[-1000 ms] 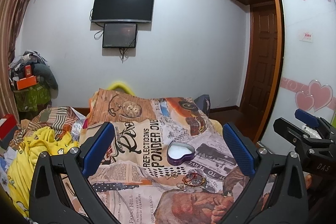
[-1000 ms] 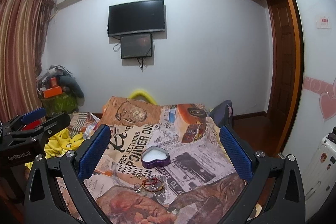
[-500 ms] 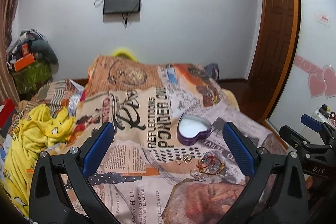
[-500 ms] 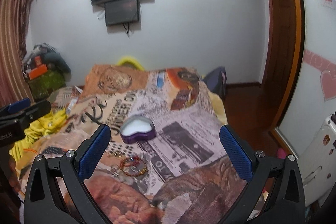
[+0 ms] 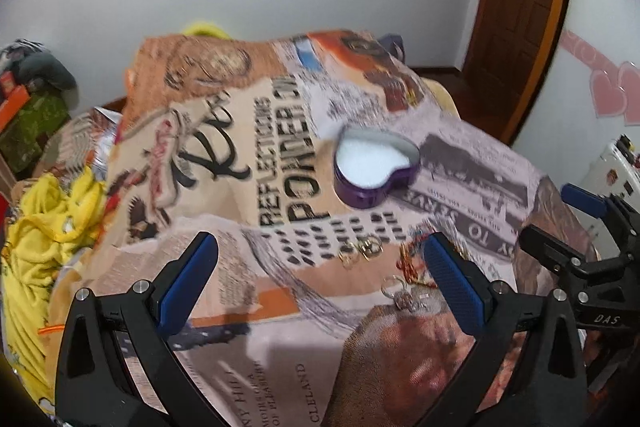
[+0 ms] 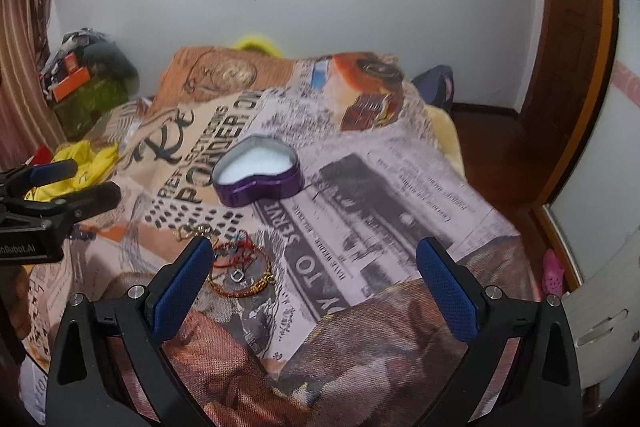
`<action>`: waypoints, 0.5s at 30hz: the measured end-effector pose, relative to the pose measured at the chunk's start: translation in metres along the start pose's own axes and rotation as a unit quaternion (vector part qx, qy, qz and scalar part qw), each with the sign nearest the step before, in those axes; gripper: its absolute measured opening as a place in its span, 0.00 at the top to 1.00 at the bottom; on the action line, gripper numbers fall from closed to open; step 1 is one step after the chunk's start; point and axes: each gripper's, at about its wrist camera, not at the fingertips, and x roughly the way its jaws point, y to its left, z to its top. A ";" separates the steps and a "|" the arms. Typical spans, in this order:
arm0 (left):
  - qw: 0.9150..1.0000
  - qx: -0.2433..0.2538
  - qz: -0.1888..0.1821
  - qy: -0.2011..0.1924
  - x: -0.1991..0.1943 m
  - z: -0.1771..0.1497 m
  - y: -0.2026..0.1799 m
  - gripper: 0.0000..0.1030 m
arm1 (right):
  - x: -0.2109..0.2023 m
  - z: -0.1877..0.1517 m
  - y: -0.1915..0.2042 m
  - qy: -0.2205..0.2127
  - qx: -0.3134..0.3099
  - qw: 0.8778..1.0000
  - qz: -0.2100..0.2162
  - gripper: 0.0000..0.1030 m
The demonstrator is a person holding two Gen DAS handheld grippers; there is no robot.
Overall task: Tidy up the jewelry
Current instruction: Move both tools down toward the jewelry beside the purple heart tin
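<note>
The heart-shaped tin [image 6: 256, 171] lies open on the bed [image 6: 400, 195], on the printed blanket. Its white lining is bare; no jewelry shows inside it.

The jewelry lies loose on the blanket, just in front of the tin on the camera side:
- A tangle of red and gold bracelets [image 6: 240, 267], nearest the right gripper's left finger.
- Small gold rings [image 5: 360, 251], between the bracelets and the tin.
- A small silver piece [image 5: 400, 291], beside the bracelets; its type cannot be told.

Judgement: the task is at its start. No piece has been put in the tin, and every visible piece remains to be moved.

The left gripper [image 5: 320, 279] hangs over the blanket in front of the tin, fingers spread wide, holding nothing. The right gripper [image 6: 316, 279] is likewise spread and empty, above the blanket to the right of the bracelets.

A yellow cloth [image 5: 44, 227] lies bunched well to the left of the tin, clear of the work.
</note>
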 end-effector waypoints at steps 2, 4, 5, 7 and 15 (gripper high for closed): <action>1.000 0.002 0.000 0.015 0.009 -0.004 -0.002 0.00 | 0.005 -0.001 0.001 0.008 -0.003 1.000 0.006 0.06; 1.000 0.009 0.002 0.030 0.017 -0.009 -0.004 0.00 | 0.012 -0.004 0.003 0.020 -0.007 1.000 0.015 0.10; 0.999 0.014 0.001 0.036 0.020 -0.011 -0.007 0.01 | 0.014 -0.005 0.004 0.024 -0.009 1.000 0.016 0.13; 0.998 0.025 -0.006 0.051 0.027 -0.016 -0.012 0.07 | 0.020 -0.007 0.005 0.031 -0.012 0.999 0.019 0.18; 0.994 0.041 -0.038 0.092 0.047 -0.026 -0.031 0.31 | 0.027 -0.013 0.003 0.051 -0.014 0.998 0.026 0.28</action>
